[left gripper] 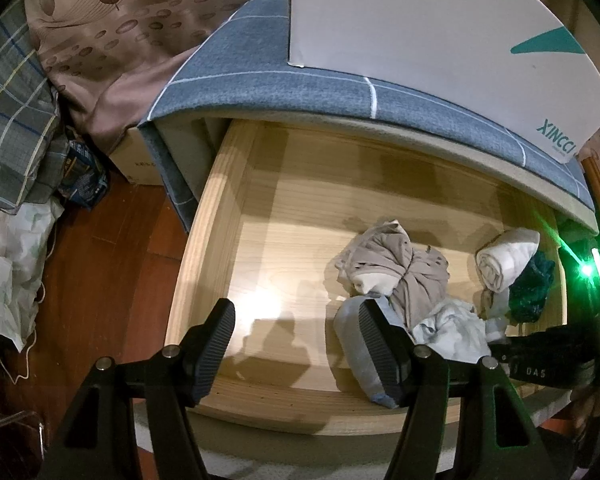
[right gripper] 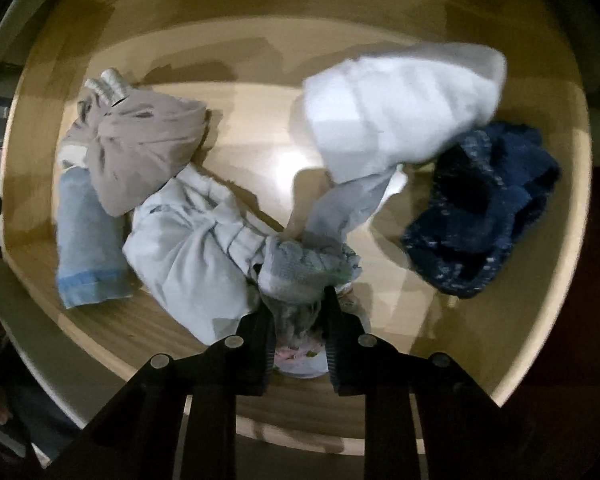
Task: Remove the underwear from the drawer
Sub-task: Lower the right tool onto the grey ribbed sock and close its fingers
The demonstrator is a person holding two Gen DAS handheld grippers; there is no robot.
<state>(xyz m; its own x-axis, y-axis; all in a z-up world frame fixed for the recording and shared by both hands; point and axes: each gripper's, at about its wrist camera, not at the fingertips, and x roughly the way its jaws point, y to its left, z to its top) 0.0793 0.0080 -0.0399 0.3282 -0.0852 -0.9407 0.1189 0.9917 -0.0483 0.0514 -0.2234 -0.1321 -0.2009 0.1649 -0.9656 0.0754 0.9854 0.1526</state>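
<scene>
The pale wooden drawer (left gripper: 236,184) is pulled open under a blue checked top. Several rolled garments lie at its right: a beige bundle (left gripper: 396,264), a white roll (left gripper: 504,256), a dark teal piece (left gripper: 534,284), a light blue roll (left gripper: 356,344). My left gripper (left gripper: 300,344) is open and empty above the drawer's front left. In the right wrist view my right gripper (right gripper: 300,320) is shut on a pale grey-white piece of underwear (right gripper: 312,264), which trails to the white roll (right gripper: 404,104). The beige bundle (right gripper: 140,156) and a dark blue piece (right gripper: 484,208) lie on either side.
A white box (left gripper: 440,32) lies on the blue checked cover (left gripper: 284,92) over the drawer. Bedding and a checked cloth (left gripper: 12,112) pile up at the left over a red-brown wood floor (left gripper: 112,264). The right gripper's body (left gripper: 552,352) shows at the drawer's right.
</scene>
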